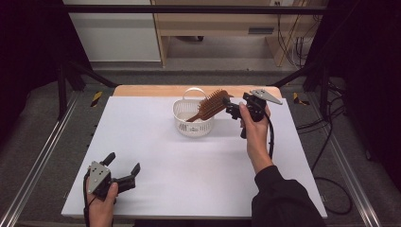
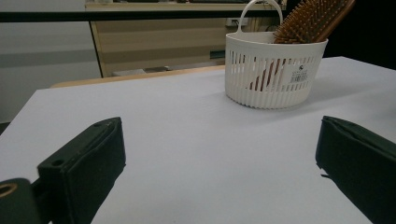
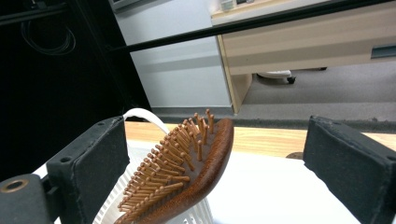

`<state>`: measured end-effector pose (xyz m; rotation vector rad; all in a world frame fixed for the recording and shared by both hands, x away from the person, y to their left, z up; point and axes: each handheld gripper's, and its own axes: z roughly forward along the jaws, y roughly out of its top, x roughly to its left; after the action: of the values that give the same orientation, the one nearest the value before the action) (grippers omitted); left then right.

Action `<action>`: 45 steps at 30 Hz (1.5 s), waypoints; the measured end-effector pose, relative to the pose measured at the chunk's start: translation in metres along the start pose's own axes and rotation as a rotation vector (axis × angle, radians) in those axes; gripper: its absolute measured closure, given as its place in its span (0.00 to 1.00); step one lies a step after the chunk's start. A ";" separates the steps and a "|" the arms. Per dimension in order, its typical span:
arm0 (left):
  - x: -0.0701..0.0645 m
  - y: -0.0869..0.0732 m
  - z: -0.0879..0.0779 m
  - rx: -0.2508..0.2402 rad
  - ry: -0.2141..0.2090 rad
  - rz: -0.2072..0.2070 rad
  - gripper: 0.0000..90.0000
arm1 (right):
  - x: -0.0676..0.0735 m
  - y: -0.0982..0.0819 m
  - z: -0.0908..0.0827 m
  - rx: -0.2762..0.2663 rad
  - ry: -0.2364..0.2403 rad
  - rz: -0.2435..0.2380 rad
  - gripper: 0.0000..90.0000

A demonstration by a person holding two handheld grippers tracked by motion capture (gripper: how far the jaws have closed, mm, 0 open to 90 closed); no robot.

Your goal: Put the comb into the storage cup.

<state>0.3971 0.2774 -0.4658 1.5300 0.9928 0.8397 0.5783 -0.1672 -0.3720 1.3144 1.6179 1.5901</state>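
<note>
Jaws, right gripper (image 1: pixel 230 107): spread wide; in the right gripper view the two black pads stand on either side of the brush head with a gap on both sides, gripping nothing
Jaws, left gripper (image 1: pixel 124 170): released and wide apart; bare white surface lies between them in the left gripper view
Right gripper, place: held in the air near the table's far edge, just right of the basket; its tips sit just beside the brush head
Left gripper, place: low by the near left corner of the table, pointing toward the basket; well apart from it
Brown wooden paddle hairbrush with wooden pins (image 1: pixel 211 105): stands tilted in the basket; handle down inside, head leaning out over the rim to the right; pins face up
White slatted plastic round basket with a loop handle (image 1: pixel 190 125): upright on the white table (image 1: pixel 189 165); near the middle of the far edge; a small label on its wall
</note>
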 end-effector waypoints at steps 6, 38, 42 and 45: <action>0.001 0.001 -0.002 -0.014 0.003 0.019 0.01 | -0.004 0.008 -0.016 -0.012 0.013 -0.026 0.06; 0.018 0.001 -0.009 -0.038 0.040 -0.001 0.01 | -0.015 0.005 -0.068 -0.149 -0.001 -0.179 0.04; 0.018 0.001 -0.009 -0.042 0.039 -0.006 0.01 | -0.020 0.002 -0.075 -0.152 -0.002 -0.181 0.04; 0.018 0.001 -0.010 -0.046 0.032 -0.001 0.01 | -0.022 -0.001 -0.080 -0.149 -0.006 -0.189 0.04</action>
<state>0.3960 0.2980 -0.4633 1.4807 0.9905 0.8831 0.5167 -0.2222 -0.3643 1.0563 1.5387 1.5566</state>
